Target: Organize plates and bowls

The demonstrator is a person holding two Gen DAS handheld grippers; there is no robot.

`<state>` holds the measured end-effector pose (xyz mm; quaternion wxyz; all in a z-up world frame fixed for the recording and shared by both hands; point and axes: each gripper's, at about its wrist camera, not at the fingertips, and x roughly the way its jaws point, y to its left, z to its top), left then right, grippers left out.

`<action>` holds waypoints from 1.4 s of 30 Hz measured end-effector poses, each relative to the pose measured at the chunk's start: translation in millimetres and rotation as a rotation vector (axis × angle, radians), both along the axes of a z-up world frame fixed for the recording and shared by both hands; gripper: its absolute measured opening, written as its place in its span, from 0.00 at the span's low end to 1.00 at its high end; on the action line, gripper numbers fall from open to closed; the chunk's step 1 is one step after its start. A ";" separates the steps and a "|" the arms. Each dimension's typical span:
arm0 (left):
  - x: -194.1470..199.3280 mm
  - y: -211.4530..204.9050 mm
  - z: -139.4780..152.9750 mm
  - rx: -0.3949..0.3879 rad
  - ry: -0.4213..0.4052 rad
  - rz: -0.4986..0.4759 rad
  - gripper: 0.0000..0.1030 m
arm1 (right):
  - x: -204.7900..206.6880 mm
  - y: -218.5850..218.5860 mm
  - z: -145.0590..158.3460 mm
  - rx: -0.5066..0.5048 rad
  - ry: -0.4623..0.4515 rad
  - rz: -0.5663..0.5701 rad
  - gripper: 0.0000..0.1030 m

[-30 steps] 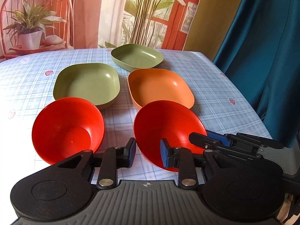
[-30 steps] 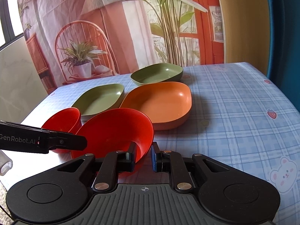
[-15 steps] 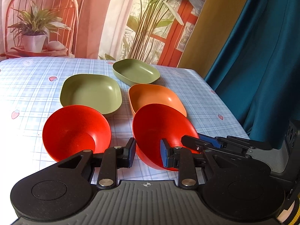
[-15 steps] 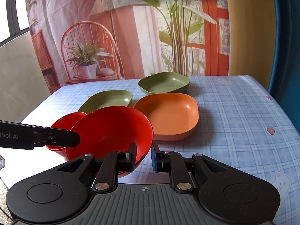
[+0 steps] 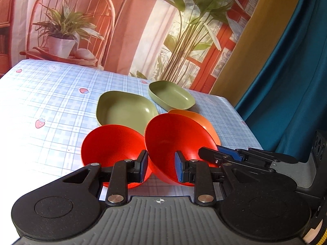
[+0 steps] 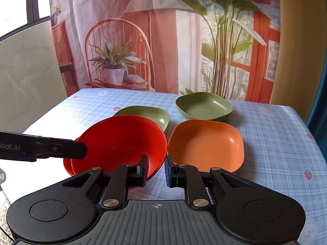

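Right, from where I sit, my right gripper [image 6: 156,163] has its jaws pinched on the near rim of a red bowl [image 6: 122,140]. The bowl hangs tilted above the table [image 6: 276,143], its open side turned up and toward the camera. In the left wrist view the same gripper comes in from the right, with its fingers closed over that rim.

My left gripper [image 5: 161,163] has its jaws a short way apart and nothing is clamped between them. I see only the bowls through the gap. In the right wrist view one of its fingers reaches in from the left edge, in front of the held bowl.

A second red bowl [image 5: 110,145] sits on the checked cloth just left of the held one. Their rims overlap in both views, and I cannot tell whether they touch.

Behind the red bowls lies a shallow green plate [image 5: 126,110]. A deeper green dish [image 5: 171,96] stands farther back to its right, close to it but apart. The orange plate [image 6: 206,143] rests flat to the right of the held bowl and in front of the green dish. In the left wrist view the held bowl hides most of it.

A printed backdrop [image 6: 163,40] with a chair and plants hangs behind the table, and a teal curtain [image 5: 286,81] hangs to the right.
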<state>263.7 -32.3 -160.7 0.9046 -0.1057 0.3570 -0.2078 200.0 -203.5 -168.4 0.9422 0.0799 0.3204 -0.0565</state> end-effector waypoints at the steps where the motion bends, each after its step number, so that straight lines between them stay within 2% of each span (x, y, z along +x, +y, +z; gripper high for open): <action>1: 1.6 4.1 -0.9 -0.001 0.003 0.013 0.29 | 4.1 3.1 1.3 -0.005 -0.001 0.010 0.15; 7: 6.8 25.7 -5.4 -0.007 0.014 0.081 0.29 | 29.7 25.7 2.6 -0.031 0.004 0.075 0.15; 14: 9.0 39.2 -10.9 0.036 0.016 0.143 0.29 | 52.3 47.7 -6.9 -0.044 0.019 0.128 0.16; 28: 15.0 44.3 -24.6 0.064 0.046 0.163 0.29 | 66.0 57.4 -22.6 -0.044 0.050 0.153 0.18; 42: 11.8 38.5 -24.3 0.087 0.035 0.176 0.31 | 61.6 55.4 -22.4 -0.036 0.044 0.145 0.24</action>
